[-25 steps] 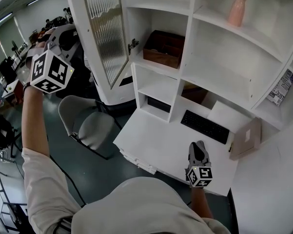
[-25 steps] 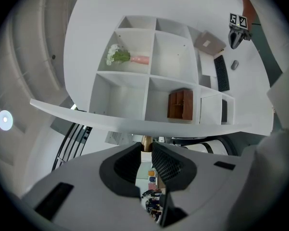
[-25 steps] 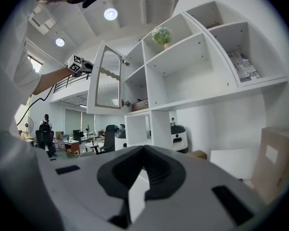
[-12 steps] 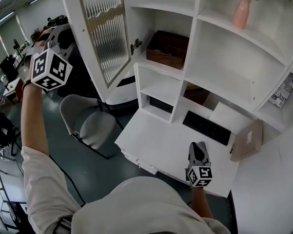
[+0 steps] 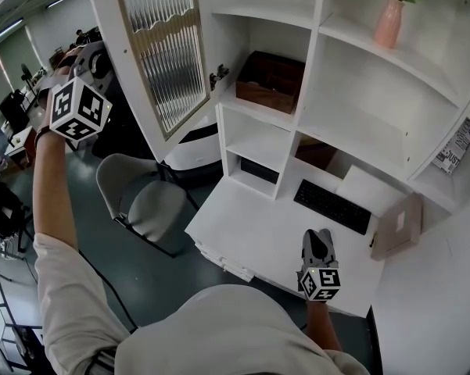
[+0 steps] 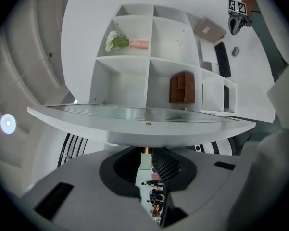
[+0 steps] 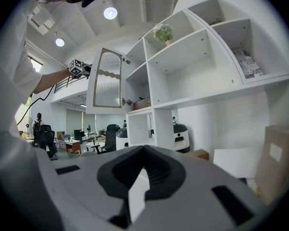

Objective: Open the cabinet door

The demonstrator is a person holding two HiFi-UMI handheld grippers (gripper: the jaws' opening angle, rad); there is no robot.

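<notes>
The white cabinet door (image 5: pixel 160 53) with ribbed glass stands swung out to the left of the shelf unit (image 5: pixel 328 76). My left gripper (image 5: pixel 96 53) is raised at the door's free edge. In the left gripper view the door's edge (image 6: pixel 144 124) runs across the frame, and my left gripper (image 6: pixel 145 153) is shut on the small brass knob (image 6: pixel 145 149) under it. My right gripper (image 5: pixel 319 236) hangs low over the desk (image 5: pixel 250 233), far from the door. Its jaws (image 7: pixel 143 148) are shut and hold nothing.
A wooden box (image 5: pixel 270 76) sits in the opened compartment, and a pink vase (image 5: pixel 389 18) stands on the shelf above. A keyboard (image 5: pixel 331 204) and a cardboard box (image 5: pixel 396 223) lie on the desk. A grey chair (image 5: pixel 145 201) stands below the door.
The door has swung further out to the left, with my left gripper still on its knob. The right gripper has stayed where it was.
</notes>
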